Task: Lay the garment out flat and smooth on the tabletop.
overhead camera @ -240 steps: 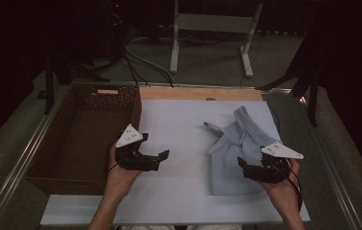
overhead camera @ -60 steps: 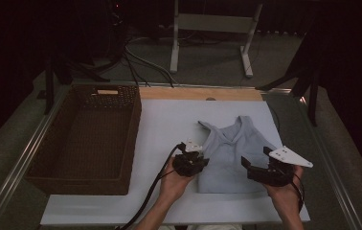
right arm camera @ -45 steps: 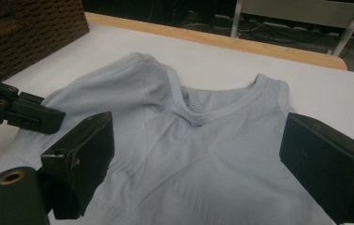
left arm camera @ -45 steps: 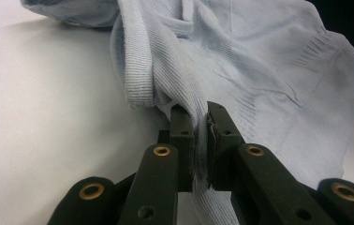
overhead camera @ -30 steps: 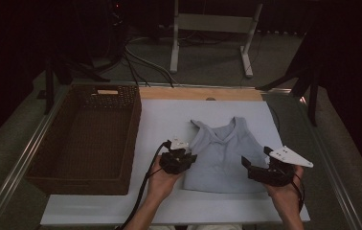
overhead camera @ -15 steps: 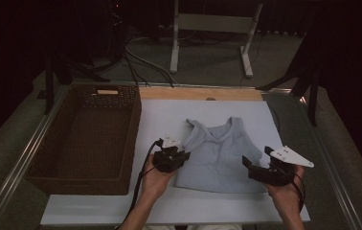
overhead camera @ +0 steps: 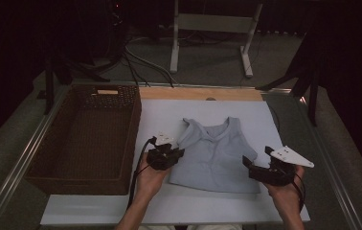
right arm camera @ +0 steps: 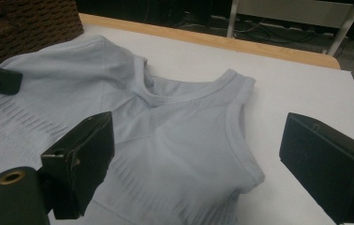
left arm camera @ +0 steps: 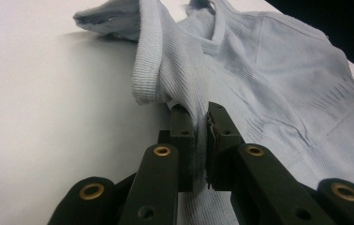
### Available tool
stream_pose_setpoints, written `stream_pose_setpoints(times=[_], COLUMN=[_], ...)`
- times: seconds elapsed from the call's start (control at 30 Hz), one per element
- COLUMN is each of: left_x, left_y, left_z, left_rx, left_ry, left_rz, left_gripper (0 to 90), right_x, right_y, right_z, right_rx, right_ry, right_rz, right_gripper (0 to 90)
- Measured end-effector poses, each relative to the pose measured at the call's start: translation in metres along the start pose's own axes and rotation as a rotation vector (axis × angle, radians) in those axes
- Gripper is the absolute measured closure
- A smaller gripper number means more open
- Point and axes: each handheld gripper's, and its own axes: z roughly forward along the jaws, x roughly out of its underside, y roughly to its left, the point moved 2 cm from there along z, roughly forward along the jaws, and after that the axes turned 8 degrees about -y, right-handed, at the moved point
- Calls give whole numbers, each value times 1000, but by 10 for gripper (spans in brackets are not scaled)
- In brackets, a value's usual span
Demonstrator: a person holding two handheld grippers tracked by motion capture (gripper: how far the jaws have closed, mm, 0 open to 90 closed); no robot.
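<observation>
The pale blue top (overhead camera: pixel 215 155) is lying flat on the white table (overhead camera: pixel 169 206), beside the wicker basket (overhead camera: pixel 85 139). The left tongs (left arm camera: pixel 201 123) are pinching its side edge, while the right tongs (right arm camera: pixel 196 159) are hovering wide open at the opposite armhole

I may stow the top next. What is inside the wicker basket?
Nothing shows on the wicker basket floor; the strip behind its near wall is hidden.

Left gripper (overhead camera: pixel 178 154) clamped, right gripper (overhead camera: pixel 248 163) agape.
</observation>
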Motion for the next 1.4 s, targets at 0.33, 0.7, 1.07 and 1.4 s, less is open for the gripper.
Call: stream_pose_setpoints(times=[0.33, 0.7, 1.07, 1.4], left_x=[-1, -2, -1, -3], left_y=[9, 17, 16, 16], left_z=[-5, -9, -8, -8], left_rx=[-27, -49, -45, -44], left_ry=[-13, -25, -26, -21], left_rz=[-18, -36, -37, -28], left_gripper=[852, 852, 852, 852], right_x=[2, 7, 18, 21], right_y=[-1, -5, -11, -12], right_z=[2, 5, 17, 28], right_rx=[1, 11, 19, 1], right_ry=[2, 24, 79, 139], right_rz=[1, 8, 17, -9], right_gripper=[107, 115, 168, 304])
